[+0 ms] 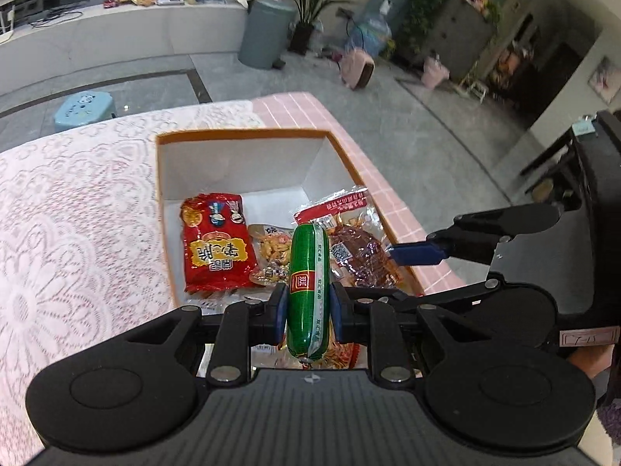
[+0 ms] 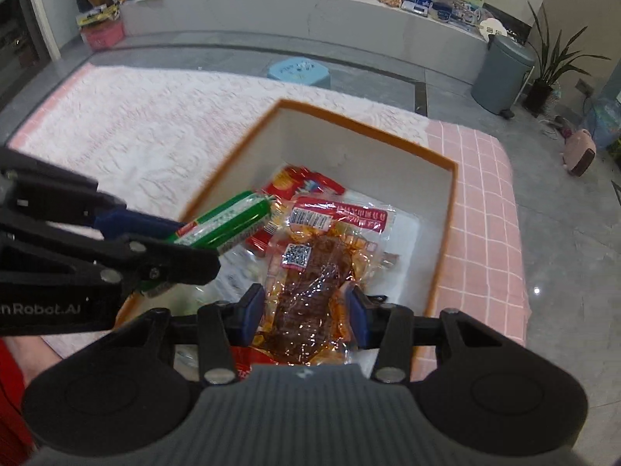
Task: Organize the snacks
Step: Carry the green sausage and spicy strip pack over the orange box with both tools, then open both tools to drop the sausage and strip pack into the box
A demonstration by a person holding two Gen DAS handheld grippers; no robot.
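My left gripper (image 1: 308, 312) is shut on a green sausage stick (image 1: 308, 291) and holds it above the near end of an orange-rimmed white box (image 1: 240, 134). The sausage (image 2: 229, 225) also shows in the right wrist view. My right gripper (image 2: 306, 312) is shut on a clear packet of brown spiced meat (image 2: 310, 283), held over the box (image 2: 446, 233). The packet (image 1: 361, 256) also shows in the left wrist view. In the box lie a red snack bag (image 1: 217, 248) and a small packet of yellow snacks (image 1: 271, 256).
The box stands on a table with a white lace cloth (image 1: 77, 209) over pink checked cloth (image 2: 481, 209). A blue stool (image 2: 299, 72) and a grey bin (image 2: 500, 77) stand on the floor beyond. The table's right edge is close to the box.
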